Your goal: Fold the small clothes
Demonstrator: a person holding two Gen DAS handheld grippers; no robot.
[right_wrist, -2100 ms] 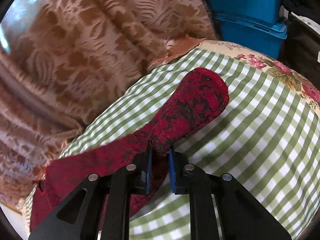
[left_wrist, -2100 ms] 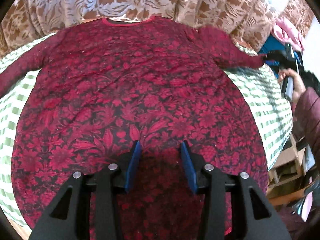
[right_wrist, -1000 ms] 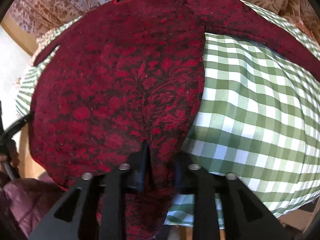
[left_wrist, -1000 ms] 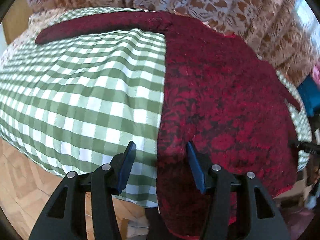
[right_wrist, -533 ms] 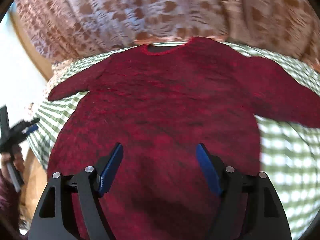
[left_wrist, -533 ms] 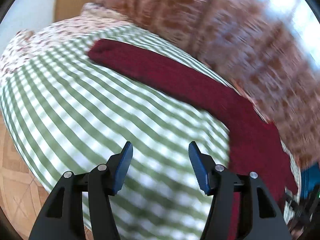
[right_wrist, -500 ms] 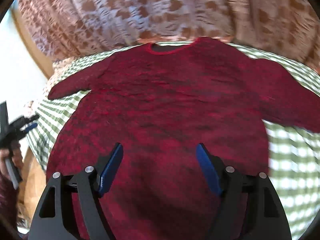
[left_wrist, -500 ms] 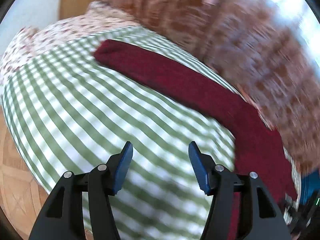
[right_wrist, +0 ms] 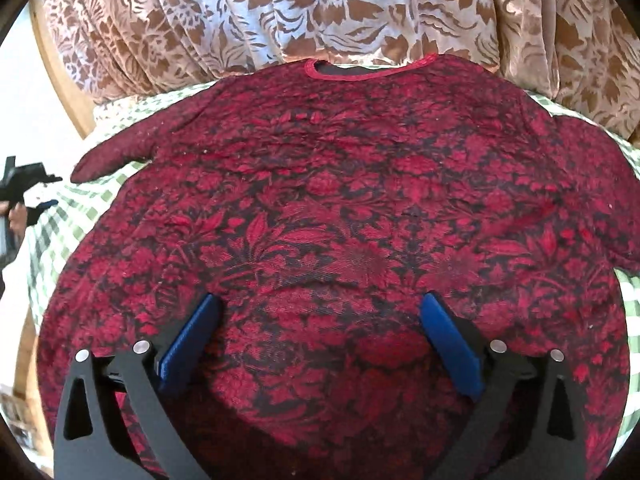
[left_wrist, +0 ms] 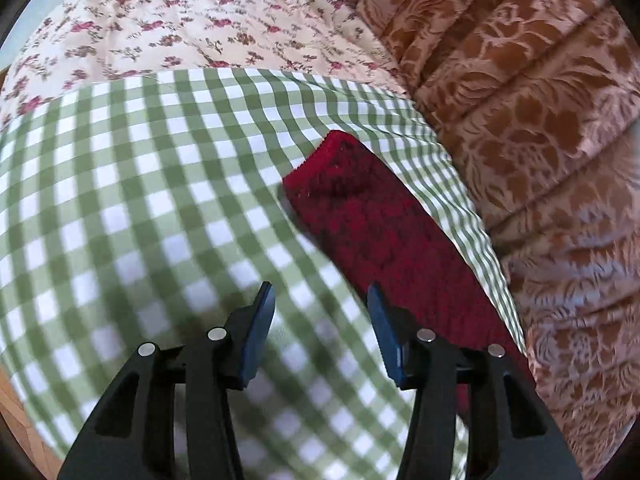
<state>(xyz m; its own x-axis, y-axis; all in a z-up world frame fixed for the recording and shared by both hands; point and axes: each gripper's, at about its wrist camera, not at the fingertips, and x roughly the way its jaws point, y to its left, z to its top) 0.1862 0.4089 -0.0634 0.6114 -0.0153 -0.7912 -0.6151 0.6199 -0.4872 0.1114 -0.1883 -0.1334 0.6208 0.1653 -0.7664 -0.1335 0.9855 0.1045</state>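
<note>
A dark red floral top (right_wrist: 340,208) lies spread flat on a green-and-white checked cloth (right_wrist: 72,216), neckline at the far side. My right gripper (right_wrist: 320,304) hovers over its lower middle, jaws opening wide and holding nothing. In the left wrist view only the top's left sleeve (left_wrist: 384,232) shows, running diagonally with its cuff at the far end. My left gripper (left_wrist: 320,296) sits just left of that sleeve over the checked cloth (left_wrist: 140,200), its jaws closing with nothing between them. My left gripper (right_wrist: 24,184) also shows at the left edge of the right wrist view.
A brown floral curtain (right_wrist: 320,8) hangs along the far side behind the top. Pink flowered bedding (left_wrist: 180,32) lies beyond the checked cloth on the left. Wooden floor (left_wrist: 12,392) shows below the cloth's near-left edge.
My right gripper let go of the top's side edge, opened wide and swung over its middle. My left gripper swept left from the hem to the left sleeve's cuff.
</note>
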